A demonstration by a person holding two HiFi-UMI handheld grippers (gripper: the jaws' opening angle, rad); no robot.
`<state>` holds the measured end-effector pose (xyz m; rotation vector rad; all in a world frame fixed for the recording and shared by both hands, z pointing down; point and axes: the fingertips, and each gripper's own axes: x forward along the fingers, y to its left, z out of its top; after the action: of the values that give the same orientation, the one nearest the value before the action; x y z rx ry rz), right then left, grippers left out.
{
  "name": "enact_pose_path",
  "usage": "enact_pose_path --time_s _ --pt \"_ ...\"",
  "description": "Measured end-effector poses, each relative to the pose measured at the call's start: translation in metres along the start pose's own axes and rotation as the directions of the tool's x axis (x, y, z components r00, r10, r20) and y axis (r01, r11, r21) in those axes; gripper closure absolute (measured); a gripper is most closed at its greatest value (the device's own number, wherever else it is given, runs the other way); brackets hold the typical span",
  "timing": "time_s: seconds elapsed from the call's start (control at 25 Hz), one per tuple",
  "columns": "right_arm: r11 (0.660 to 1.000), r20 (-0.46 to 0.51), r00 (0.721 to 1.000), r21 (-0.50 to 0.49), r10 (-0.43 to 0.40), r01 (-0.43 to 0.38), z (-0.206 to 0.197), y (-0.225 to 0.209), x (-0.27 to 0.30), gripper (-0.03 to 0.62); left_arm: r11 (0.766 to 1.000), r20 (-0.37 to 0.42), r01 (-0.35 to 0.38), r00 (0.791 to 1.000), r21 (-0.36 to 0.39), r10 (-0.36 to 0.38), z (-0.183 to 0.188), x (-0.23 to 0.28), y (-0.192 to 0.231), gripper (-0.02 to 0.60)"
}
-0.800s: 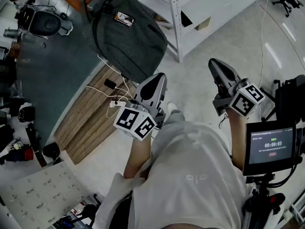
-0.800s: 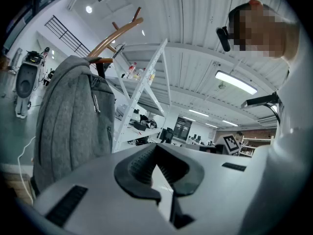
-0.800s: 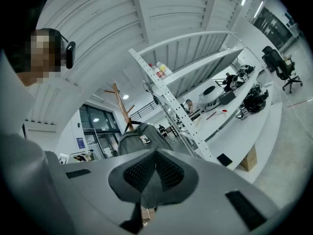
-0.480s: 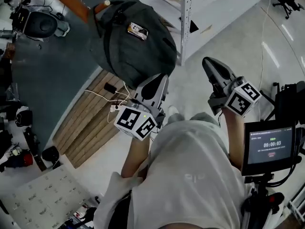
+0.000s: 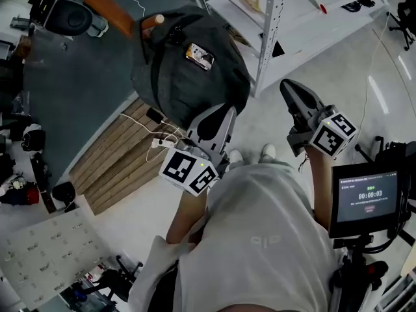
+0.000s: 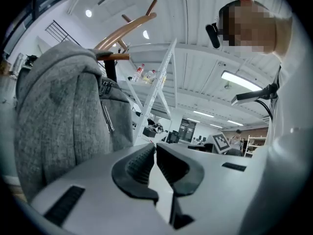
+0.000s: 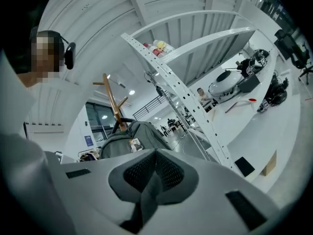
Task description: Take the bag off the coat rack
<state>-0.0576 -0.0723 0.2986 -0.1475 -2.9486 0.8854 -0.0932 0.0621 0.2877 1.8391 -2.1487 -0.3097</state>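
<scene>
Here, both tools are empty: the left gripper has its jaws pressed together on nothing, its tips near the lower side of the bag, while the right gripper, likewise closed with nothing between its jaws, is raised further right, well apart from the bag and in front of a white metal shelving unit. The bag, a dark grey fabric backpack with a small tag on its front, hangs by its top from a peg of the wooden coat rack, its body dangling clear above wooden floor panels. It looks soft and well filled, so it will probably sag and swing once freed and may carry some weight, though the woven cloth should not slip between the pads. The likeliest place to take hold is the dark top loop beside the peg, lifted up and over the peg's end; both sets of jaws would have to open first, and the second gripper could steady the slumping body from below
</scene>
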Motion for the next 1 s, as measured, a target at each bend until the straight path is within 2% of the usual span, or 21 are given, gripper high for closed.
enact_pose_path --time_s 0.16,0.24,0.4,0.52,0.68,0.76,0.84,1.0 --pt "0.997 -0.019 0.997 0.004 0.08 -0.08 -0.001 -0.016 0.038 0.586 0.993 0.056 -0.108 0.993 0.04 0.105 0.015 -0.004 0.025 0.577" --pt "0.989 -0.01 0.989 0.005 0.145 -0.145 -0.001 -0.02 0.065 0.586 0.983 0.101 -0.176 0.98 0.054 0.17 0.022 -0.011 0.046 0.577" --pt "0.965 0.008 0.965 -0.034 0.261 -0.261 0.015 0.006 0.1 0.586 0.961 0.184 -0.269 0.95 0.071 0.252 0.048 -0.047 0.056 0.577" --pt "0.949 0.002 0.952 -0.087 0.305 -0.304 0.021 0.018 0.125 0.585 0.926 0.228 -0.366 0.913 0.097 0.337 0.055 -0.07 0.067 0.575" --pt "0.927 -0.019 0.943 -0.177 0.331 -0.329 0.022 0.016 0.16 0.578 0.86 0.261 -0.499 0.849 0.108 0.46 0.049 -0.089 0.095 0.569" --pt "0.915 -0.047 0.94 -0.215 0.338 -0.34 0.02 0.012 0.175 0.522 0.828 0.264 -0.552 0.817 0.103 0.512 0.044 -0.091 0.109 0.534" --pt "0.905 -0.077 0.937 -0.242 0.342 -0.35 0.016 0.015 0.186 0.478 0.803 0.253 -0.589 0.794 0.095 0.552 0.038 -0.095 0.118 0.494" --pt "0.889 -0.124 0.94 -0.306 0.317 -0.34 0.001 0.02 0.195 0.37 0.768 0.215 -0.632 0.769 0.107 0.602 0.023 -0.098 0.127 0.408"
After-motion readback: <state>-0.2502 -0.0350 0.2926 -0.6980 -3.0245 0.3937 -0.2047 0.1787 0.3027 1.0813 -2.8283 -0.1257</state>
